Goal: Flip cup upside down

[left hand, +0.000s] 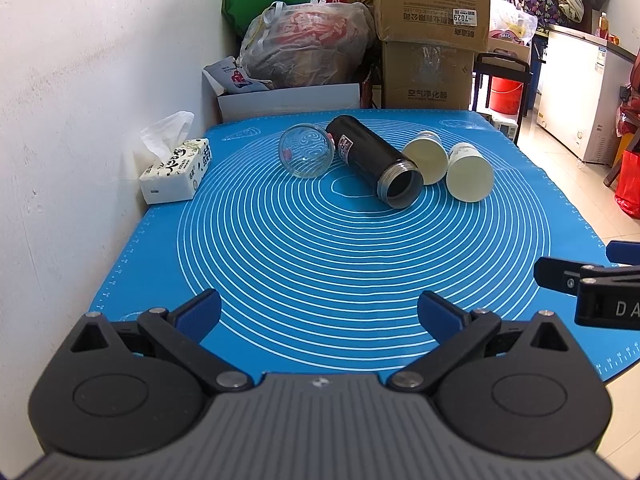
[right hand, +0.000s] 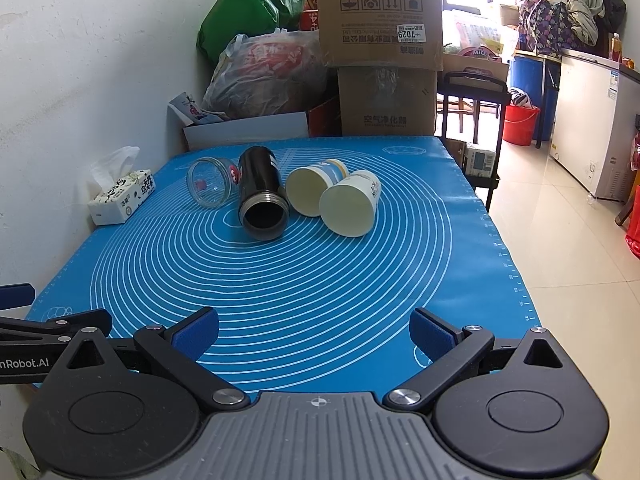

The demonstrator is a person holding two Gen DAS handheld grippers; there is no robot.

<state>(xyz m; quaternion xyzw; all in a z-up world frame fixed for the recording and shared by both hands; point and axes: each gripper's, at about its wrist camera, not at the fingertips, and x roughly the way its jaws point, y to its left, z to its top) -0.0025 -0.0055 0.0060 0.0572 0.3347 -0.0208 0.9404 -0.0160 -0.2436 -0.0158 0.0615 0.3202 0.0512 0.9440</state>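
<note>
Hovering side by side, left claw (left hand: pixel 319 314) agape, right claw (right hand: pixel 314 330) agape, cups (right hand: pixel 350 204) lying ahead

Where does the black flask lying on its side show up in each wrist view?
Left wrist view: black flask lies above centre on the blue mat, open mouth toward the camera, between the glass cup and two paper cups.
Right wrist view: black flask lies left of centre, mouth again toward the camera.
Shared landmark: the tissue box by the wall, left of the flask.
</note>
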